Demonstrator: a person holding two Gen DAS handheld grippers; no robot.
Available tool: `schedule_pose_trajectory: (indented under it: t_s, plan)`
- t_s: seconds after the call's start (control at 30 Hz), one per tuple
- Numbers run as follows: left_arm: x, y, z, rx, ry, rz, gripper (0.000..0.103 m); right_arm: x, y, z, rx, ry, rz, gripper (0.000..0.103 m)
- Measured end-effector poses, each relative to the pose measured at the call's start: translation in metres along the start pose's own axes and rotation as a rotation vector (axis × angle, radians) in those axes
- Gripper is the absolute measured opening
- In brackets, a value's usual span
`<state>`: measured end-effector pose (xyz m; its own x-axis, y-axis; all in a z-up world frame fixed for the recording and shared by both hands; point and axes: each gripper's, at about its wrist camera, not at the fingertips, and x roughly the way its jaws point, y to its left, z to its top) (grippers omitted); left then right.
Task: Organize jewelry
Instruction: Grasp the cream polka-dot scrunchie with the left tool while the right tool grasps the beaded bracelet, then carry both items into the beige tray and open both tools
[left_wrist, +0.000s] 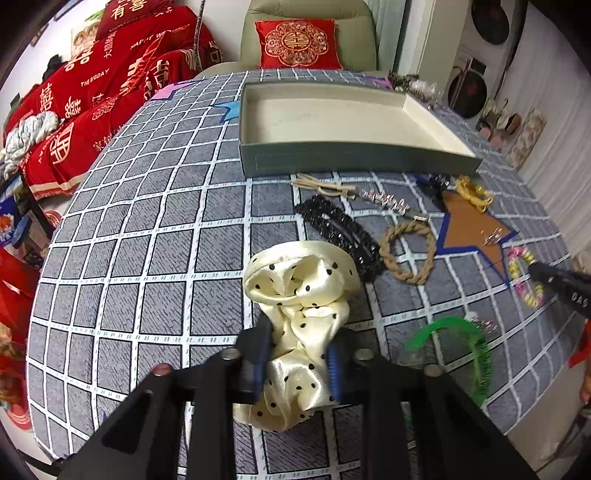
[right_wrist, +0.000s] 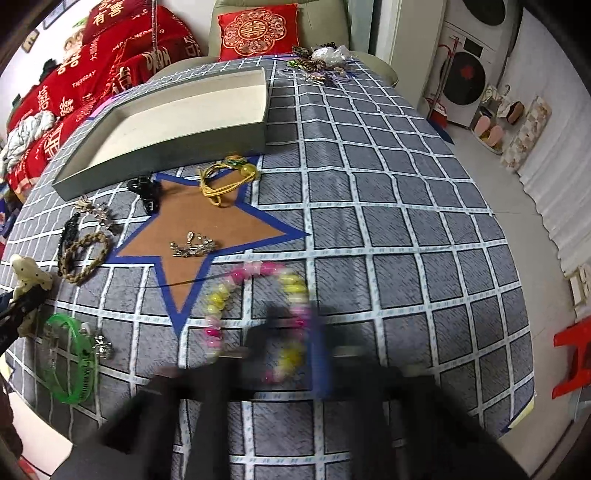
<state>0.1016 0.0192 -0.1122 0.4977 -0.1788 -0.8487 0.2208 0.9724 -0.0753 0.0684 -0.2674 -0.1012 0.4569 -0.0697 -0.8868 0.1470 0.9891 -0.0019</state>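
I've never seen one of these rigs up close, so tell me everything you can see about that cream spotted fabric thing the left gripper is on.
The scrunchie is a ruffled ring of glossy, satin-looking cream fabric with small black dots. It lies bunched on the grey checked tablecloth, near the table's front edge. The left gripper is shut on its near side, blue pads pinching the folds. Its far edge lies against a black beaded hair clip.

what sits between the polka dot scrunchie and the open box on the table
A black beaded hair clip, a beige cord bow and a rhinestone clip lie on the cloth between the scrunchie and the box; lifted over them, the way is open.
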Motion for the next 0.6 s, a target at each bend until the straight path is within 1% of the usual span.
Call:
schedule_pose_trajectory:
  t_s: [0.07,0.13,0.23,0.3,0.4,0.5,0.6]
  plan:
    - [-0.006,0.002,0.001,-0.006,-0.012,-0.010,0.028,0.001,0.000,0.000,0.008,-0.004,0.011,0.010]
    - [-0.015,0.001,0.002,-0.003,-0.032,-0.024,0.028,-0.003,-0.001,0.000,0.022,-0.014,0.041,0.010]
    - [-0.029,-0.003,0.007,0.006,-0.064,-0.040,0.028,-0.019,-0.003,0.001,0.038,-0.044,0.077,0.009]
    - [-0.038,-0.005,0.012,0.014,-0.084,-0.049,0.028,-0.028,-0.002,0.007,0.040,-0.066,0.102,0.010]
    - [-0.052,-0.008,0.026,0.020,-0.112,-0.063,0.028,-0.041,0.001,0.017,0.027,-0.100,0.126,0.009]
    - [-0.060,-0.007,0.043,0.004,-0.126,-0.072,0.028,-0.053,0.007,0.034,0.018,-0.125,0.179,0.009]
    - [-0.065,-0.005,0.063,-0.014,-0.131,-0.097,0.028,-0.060,0.013,0.052,0.005,-0.144,0.212,0.009]
